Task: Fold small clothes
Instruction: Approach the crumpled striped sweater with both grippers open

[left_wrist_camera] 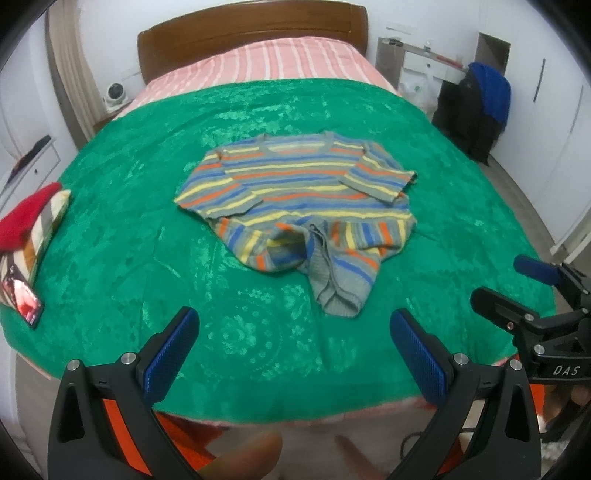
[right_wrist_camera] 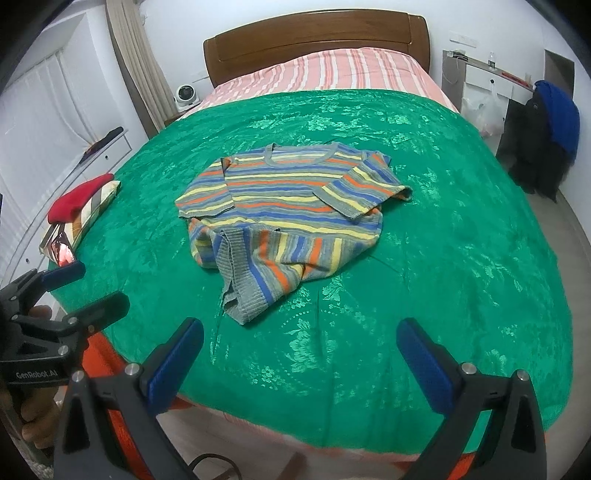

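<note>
A small striped sweater (left_wrist_camera: 295, 192) in grey, blue, orange and yellow lies on the green bedspread (left_wrist_camera: 147, 229), neck towards the headboard. Both sleeves are folded across its chest and its hem is bunched up at the near side. It also shows in the right wrist view (right_wrist_camera: 284, 206). My left gripper (left_wrist_camera: 291, 325) is open and empty, held above the bed's near edge, short of the sweater's hem. My right gripper (right_wrist_camera: 301, 338) is open and empty, likewise short of the hem. Each gripper shows at the other view's side: the right gripper (left_wrist_camera: 509, 282), the left gripper (right_wrist_camera: 99, 286).
A red cloth (left_wrist_camera: 26, 218) on a patterned pillow and a phone (left_wrist_camera: 22, 297) lie at the bed's left edge. The wooden headboard (left_wrist_camera: 255, 33) is at the far end. Dark and blue clothes (left_wrist_camera: 480, 107) hang at the right by a white desk.
</note>
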### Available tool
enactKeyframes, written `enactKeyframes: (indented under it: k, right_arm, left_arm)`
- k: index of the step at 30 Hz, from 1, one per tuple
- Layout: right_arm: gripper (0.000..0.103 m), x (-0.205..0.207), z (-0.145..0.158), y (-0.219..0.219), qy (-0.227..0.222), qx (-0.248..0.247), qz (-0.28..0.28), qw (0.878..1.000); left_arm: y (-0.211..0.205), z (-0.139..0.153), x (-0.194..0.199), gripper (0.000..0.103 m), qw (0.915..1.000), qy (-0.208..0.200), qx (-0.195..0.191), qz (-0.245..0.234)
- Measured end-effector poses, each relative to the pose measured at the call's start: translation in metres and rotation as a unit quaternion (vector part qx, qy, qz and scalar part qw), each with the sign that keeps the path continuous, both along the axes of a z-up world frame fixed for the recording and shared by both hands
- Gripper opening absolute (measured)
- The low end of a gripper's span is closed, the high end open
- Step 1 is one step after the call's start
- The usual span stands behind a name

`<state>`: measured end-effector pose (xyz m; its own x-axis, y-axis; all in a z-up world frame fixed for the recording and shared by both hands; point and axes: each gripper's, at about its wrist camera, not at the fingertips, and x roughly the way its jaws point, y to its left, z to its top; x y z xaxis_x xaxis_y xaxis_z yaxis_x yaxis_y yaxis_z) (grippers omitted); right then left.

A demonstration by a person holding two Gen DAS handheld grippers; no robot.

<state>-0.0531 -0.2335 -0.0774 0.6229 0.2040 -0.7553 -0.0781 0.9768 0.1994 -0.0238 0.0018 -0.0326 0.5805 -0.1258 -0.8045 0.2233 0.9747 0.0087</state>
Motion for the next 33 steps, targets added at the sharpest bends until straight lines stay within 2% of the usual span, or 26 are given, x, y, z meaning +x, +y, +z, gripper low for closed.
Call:
enactKeyframes:
  k: [33]
  right_arm:
    - [0.103, 0.0007, -0.0038, -0.0001, 0.002, 0.002, -0.003, 1.000]
  left_arm:
    - [0.0025, -0.0047, 0.0028, 0.103, 0.9998, 0.013, -0.010, 0.008]
